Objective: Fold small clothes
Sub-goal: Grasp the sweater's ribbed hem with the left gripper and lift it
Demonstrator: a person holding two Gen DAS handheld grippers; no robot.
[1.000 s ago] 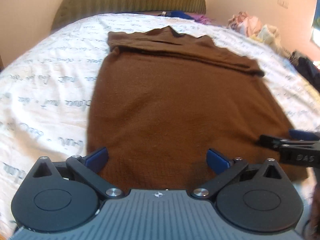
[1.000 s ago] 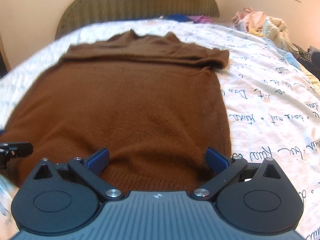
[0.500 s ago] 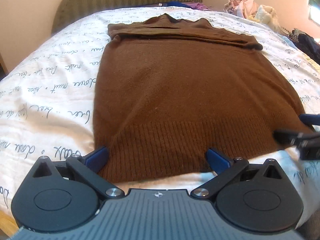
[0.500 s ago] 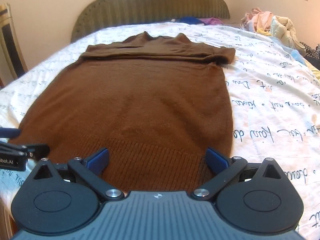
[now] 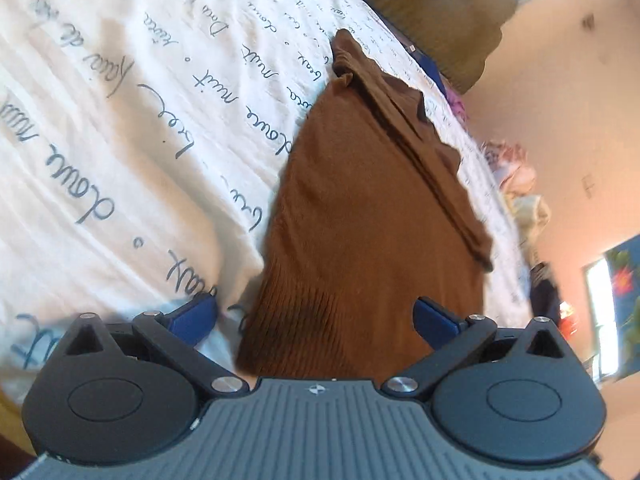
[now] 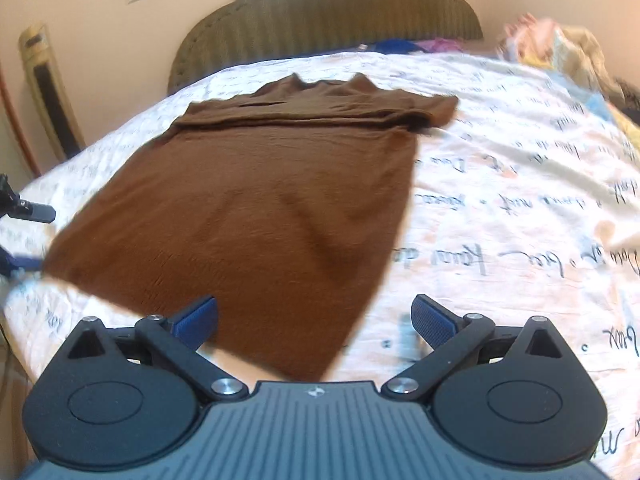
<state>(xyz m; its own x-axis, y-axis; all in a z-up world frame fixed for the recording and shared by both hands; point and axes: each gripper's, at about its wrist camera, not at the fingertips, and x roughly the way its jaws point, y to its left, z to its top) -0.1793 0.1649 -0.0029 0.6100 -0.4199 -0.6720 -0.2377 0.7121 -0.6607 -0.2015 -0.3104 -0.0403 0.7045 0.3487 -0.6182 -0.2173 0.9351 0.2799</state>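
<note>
On the bed [image 6: 520, 184], I hold both grippers, left [image 5: 316, 320] and right [image 6: 316, 320], jaws released, at the brown sweater's [image 6: 256, 208] hem; next I pinch both corners.

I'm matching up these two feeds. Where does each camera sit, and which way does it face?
Left wrist: on the left gripper, rolled sideways at the brown sweater hem's left corner; its open blue fingers show.
Right wrist: on the right gripper, level, facing the headboard from the hem's right corner; its open fingers and the left gripper's tip at the left edge show.
Shared: sweater, printed bedsheet, headboard.
</note>
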